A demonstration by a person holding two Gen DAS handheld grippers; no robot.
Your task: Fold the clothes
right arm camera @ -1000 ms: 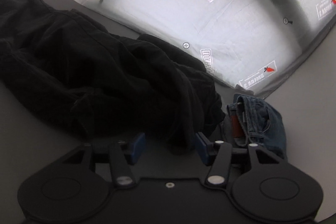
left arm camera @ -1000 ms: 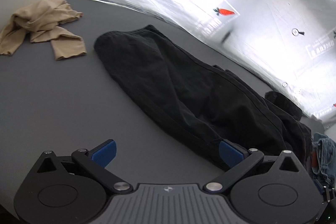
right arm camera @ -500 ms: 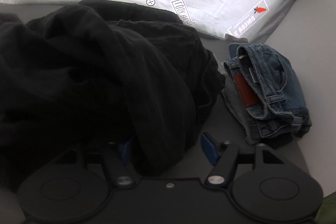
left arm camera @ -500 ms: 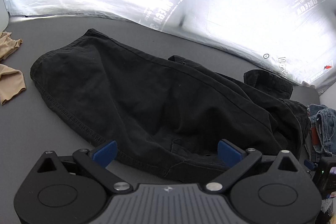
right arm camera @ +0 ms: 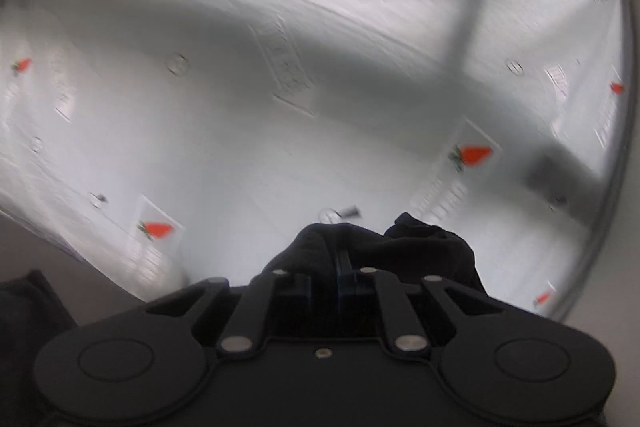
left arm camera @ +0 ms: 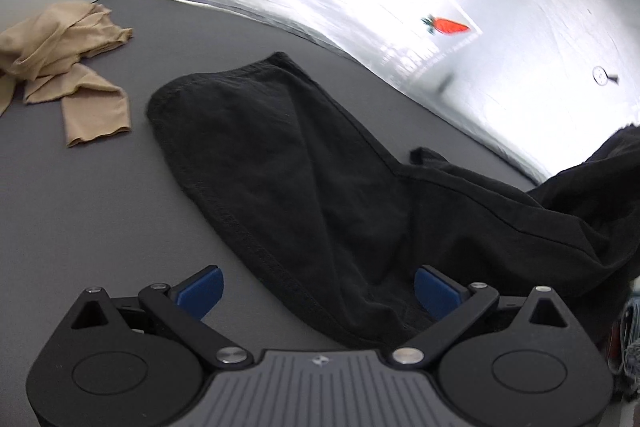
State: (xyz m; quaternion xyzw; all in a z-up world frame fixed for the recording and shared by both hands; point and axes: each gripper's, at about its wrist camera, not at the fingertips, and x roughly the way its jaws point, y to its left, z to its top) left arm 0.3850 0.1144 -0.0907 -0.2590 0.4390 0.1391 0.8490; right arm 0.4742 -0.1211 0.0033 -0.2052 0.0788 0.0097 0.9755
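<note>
Right gripper (right arm camera: 343, 273) clamped on black garment (left arm camera: 320, 187), bunched cloth raised before white sheet (right arm camera: 280, 87). Left gripper (left arm camera: 318, 291) spread wide over garment edge. Tan cloth (left arm camera: 64, 67) well apart.

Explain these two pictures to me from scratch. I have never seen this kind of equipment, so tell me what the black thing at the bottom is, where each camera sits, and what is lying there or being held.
No robot here: a person holds a two-finger clamp in each hand, and each clamp carries a wide-angle camera looking forward along its fingers. The black shape at the bottom of each picture is the clamp itself.

In the left-hand view, the left gripper is open, its blue-padded fingers spread either side of the edge of the black garment lying on the grey surface. A crumpled tan garment lies further off.

In the right-hand view, which is blurred, the right gripper is shut on a bunch of the same black cloth, in front of a white printed sheet.
</note>
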